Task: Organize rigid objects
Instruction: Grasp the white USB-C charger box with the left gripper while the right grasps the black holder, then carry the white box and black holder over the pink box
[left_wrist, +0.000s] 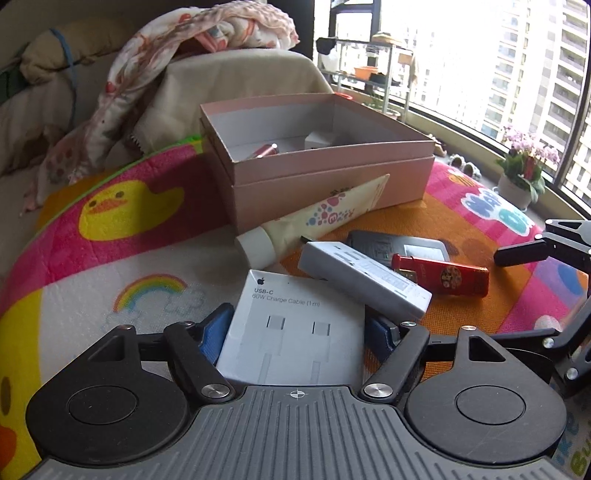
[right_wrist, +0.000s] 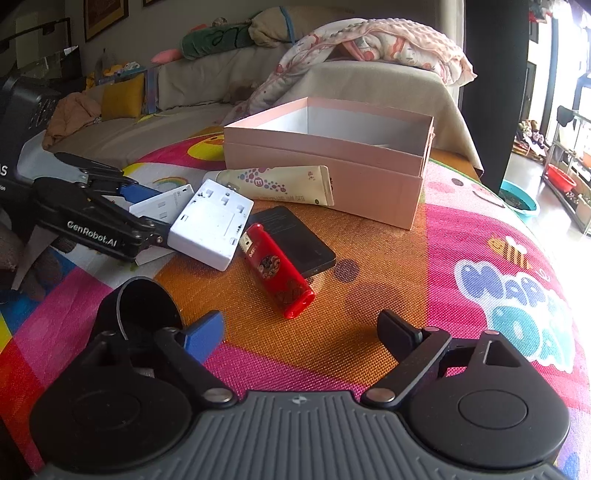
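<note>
At the left, the left gripper (left_wrist: 295, 328) is pinching a flat white cable box (left_wrist: 291, 325) of smooth card between its blue pads, probably bound for the open pink cardboard box (left_wrist: 317, 173), which is standing behind the clutter and holding a few items already. Further right, a ribbed white power strip (right_wrist: 212, 225), a soft tube (right_wrist: 273, 182), a glossy red lighter (right_wrist: 277, 273) and a dark slab (right_wrist: 295, 240) are lying on the woven mat (right_wrist: 369, 258), while the right gripper (right_wrist: 301, 332) is hovering with jaws wide and empty, likely lining up the lighter.

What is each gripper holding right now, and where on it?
The left gripper grips the white USB-C cable box by its two side edges, near its close end. The right gripper is open and holds nothing.
</note>
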